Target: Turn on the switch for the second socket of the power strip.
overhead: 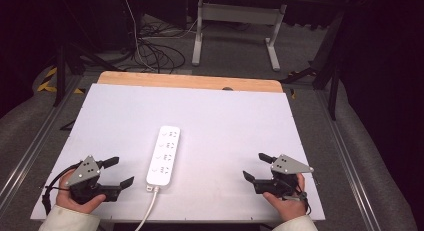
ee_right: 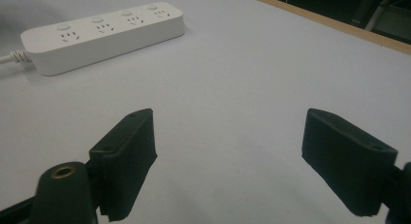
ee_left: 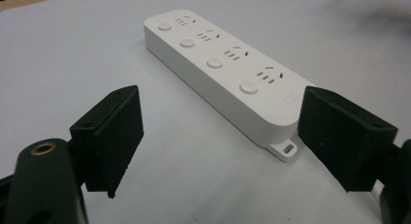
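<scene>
A white power strip (overhead: pixel 164 155) with 4 sockets lies near the white surface's (overhead: pixel 225 116) front edge, between the left gripper (overhead: pixel 120 172) and right gripper (overhead: pixel 255 166), both spread wide, empty.

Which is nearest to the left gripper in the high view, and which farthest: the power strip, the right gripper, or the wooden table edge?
1. Power strip: just right of the left gripper, mid-table.
2. Right gripper: across the table, near edge.
3. Wooden table edge: along the far side.
</scene>
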The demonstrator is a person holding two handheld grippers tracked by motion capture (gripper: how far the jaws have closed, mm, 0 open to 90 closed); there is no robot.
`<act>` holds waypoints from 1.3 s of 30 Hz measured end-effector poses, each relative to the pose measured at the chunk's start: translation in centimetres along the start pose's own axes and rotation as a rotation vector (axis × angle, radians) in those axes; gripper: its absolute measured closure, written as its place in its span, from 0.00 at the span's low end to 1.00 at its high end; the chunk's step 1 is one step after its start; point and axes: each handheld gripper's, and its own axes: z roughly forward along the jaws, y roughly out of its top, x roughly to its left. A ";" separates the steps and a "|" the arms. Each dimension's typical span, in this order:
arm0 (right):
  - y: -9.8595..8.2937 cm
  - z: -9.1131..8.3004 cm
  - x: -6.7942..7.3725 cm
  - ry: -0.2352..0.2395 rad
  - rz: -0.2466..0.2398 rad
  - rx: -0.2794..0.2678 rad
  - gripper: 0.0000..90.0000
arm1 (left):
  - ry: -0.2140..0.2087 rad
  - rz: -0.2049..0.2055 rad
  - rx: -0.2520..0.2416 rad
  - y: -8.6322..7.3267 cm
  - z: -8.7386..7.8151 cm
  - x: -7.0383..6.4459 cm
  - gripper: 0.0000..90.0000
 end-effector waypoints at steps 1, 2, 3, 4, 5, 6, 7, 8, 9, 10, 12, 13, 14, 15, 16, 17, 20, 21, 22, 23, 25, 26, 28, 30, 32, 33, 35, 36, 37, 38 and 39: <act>0.0 0.0 0.0 -0.003 -0.003 0.003 0.23 | -0.001 -0.004 0.000 0.0 0.0 0.0 0.19; 0.0 0.0 0.0 -0.003 -0.003 0.003 0.23 | -0.002 -0.004 0.000 0.0 0.0 -0.1 0.19; 0.0 0.0 0.1 -0.002 -0.005 0.001 0.24 | 0.000 0.003 0.001 0.0 0.0 -0.1 0.19; 0.0 0.0 0.1 -0.002 -0.008 0.000 0.24 | 0.004 0.006 0.001 0.0 -0.1 -0.1 0.19; 0.0 0.0 0.1 -0.001 -0.008 -0.003 0.24 | 0.007 0.009 0.002 0.1 -0.1 -0.1 0.19; 0.0 0.0 0.1 0.000 -0.009 -0.003 0.24 | 0.009 0.011 0.000 0.1 -0.1 -0.1 0.19; 0.0 0.0 0.1 -0.002 -0.009 -0.003 0.24 | 0.010 0.011 -0.001 0.1 -0.2 -0.1 0.19; 0.0 0.0 0.1 -0.002 -0.010 -0.002 0.24 | 0.011 0.012 -0.001 0.1 -0.2 -0.1 0.19; 0.0 0.0 0.1 -0.003 -0.009 -0.003 0.24 | 0.011 0.011 0.002 0.1 -0.2 -0.1 0.20; 0.0 0.0 0.1 -0.003 -0.009 -0.003 0.24 | 0.014 0.012 0.005 0.1 -0.3 -0.1 0.20; 0.0 0.0 0.1 -0.002 -0.011 -0.002 0.24 | 0.019 0.022 0.005 0.3 -0.4 -0.1 0.20; 0.0 0.0 0.2 -0.003 -0.012 -0.002 0.24 | 0.019 0.020 0.007 0.3 -0.4 -0.2 0.21; 0.0 0.0 0.2 -0.003 -0.015 -0.002 0.24 | 0.020 0.019 0.007 0.3 -0.4 -0.3 0.21; 0.0 0.0 0.2 -0.003 -0.015 -0.002 0.24 | 0.022 0.020 0.005 0.3 -0.4 -0.3 0.21; 0.1 0.0 0.2 -0.004 -0.016 -0.001 0.24 | 0.020 0.019 0.004 0.4 -0.5 -0.3 0.21; 0.1 0.0 0.2 -0.003 -0.014 -0.002 0.24 | 0.020 0.017 0.004 0.4 -0.5 -0.3 0.21; 0.1 0.0 0.2 -0.003 -0.014 -0.001 0.24 | 0.020 0.010 0.013 0.5 -0.5 -0.2 0.21; 0.1 0.0 0.2 -0.001 -0.012 -0.001 0.24 | 0.017 0.007 0.017 0.5 -0.5 -0.2 0.21; 0.1 0.0 0.2 0.000 -0.011 -0.001 0.24 | 0.014 0.004 0.018 0.6 -0.6 -0.2 0.22; 0.1 0.0 0.2 0.000 -0.011 -0.001 0.24 | 0.010 0.004 0.016 0.6 -0.6 -0.1 0.22; 0.1 0.0 0.2 -0.001 -0.016 0.001 0.24 | 0.003 -0.006 0.013 0.7 -0.7 0.0 0.24; 0.1 0.1 0.2 0.000 -0.017 0.001 0.24 | 0.002 -0.010 0.012 0.8 -0.7 0.0 0.24; 0.1 0.1 0.2 0.001 -0.016 0.000 0.24 | 0.004 -0.014 0.013 0.9 -0.7 0.0 0.25; 0.1 0.1 0.3 0.002 -0.014 -0.003 0.25 | 0.001 -0.018 0.015 1.1 -0.7 -0.1 0.25; 0.1 0.1 0.3 0.002 -0.014 0.002 0.25 | -0.002 -0.018 0.014 1.4 -0.6 -0.1 0.26; 0.1 0.1 0.3 0.001 -0.015 0.003 0.25 | -0.008 -0.015 0.018 1.5 -0.6 -0.1 0.26; 0.1 0.2 0.4 0.002 -0.015 0.002 0.25 | -0.008 -0.004 0.025 1.9 -0.4 0.0 0.27; 0.1 0.2 0.4 0.003 -0.014 0.002 0.25 | -0.011 -0.005 0.028 2.1 -0.3 0.0 0.28; 0.1 0.2 0.4 0.003 -0.014 0.002 0.25 | -0.009 -0.010 0.030 2.3 -0.2 0.1 0.28; 0.1 0.2 0.4 0.003 -0.014 0.004 0.25 | -0.011 -0.007 0.032 2.5 -0.1 0.2 0.28; 0.1 0.2 0.3 0.003 -0.016 0.005 0.25 | -0.014 -0.011 0.032 2.7 -0.1 0.2 0.29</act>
